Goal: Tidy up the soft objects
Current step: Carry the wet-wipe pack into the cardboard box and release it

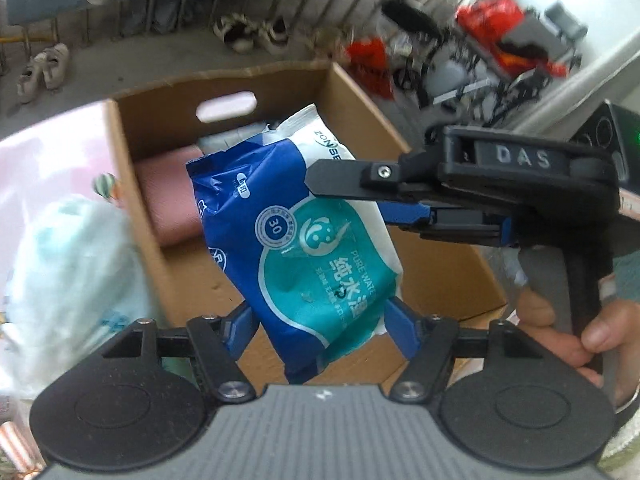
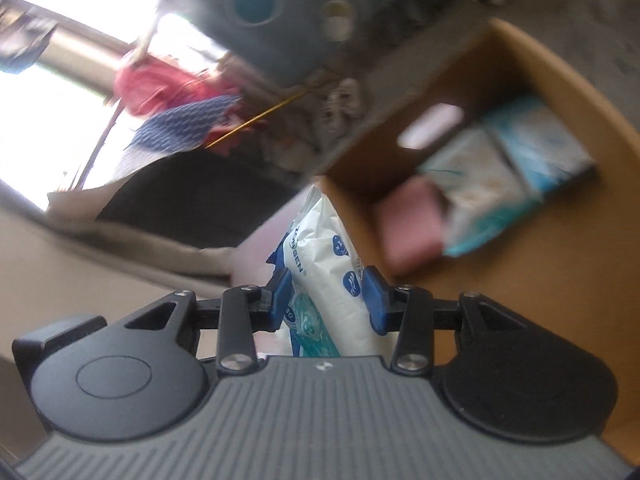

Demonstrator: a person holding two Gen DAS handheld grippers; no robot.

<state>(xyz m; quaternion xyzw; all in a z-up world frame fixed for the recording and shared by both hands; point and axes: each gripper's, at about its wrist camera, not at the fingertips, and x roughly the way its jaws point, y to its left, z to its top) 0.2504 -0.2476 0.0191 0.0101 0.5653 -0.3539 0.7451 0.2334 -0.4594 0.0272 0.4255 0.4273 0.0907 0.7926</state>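
Note:
A blue, white and teal pack of wet wipes [image 1: 304, 236] hangs above an open cardboard box [image 1: 360, 92]. My left gripper [image 1: 320, 328] is shut on the pack's lower end. My right gripper [image 1: 384, 204] reaches in from the right and is shut on the pack's side edge; a hand holds its handle. In the right wrist view the pack [image 2: 332, 280] sits between the blue pads of my right gripper [image 2: 326, 300]. Inside the box [image 2: 560, 240] lie a pink soft item [image 2: 408, 224] and two pale tissue packs [image 2: 480, 184].
A pale green soft pack [image 1: 68, 276] lies on a pink surface left of the box. Shoes [image 1: 248, 32], red bags [image 1: 496, 20] and clutter stand on the floor beyond. A dark unit with a green light [image 1: 608, 132] is at the right.

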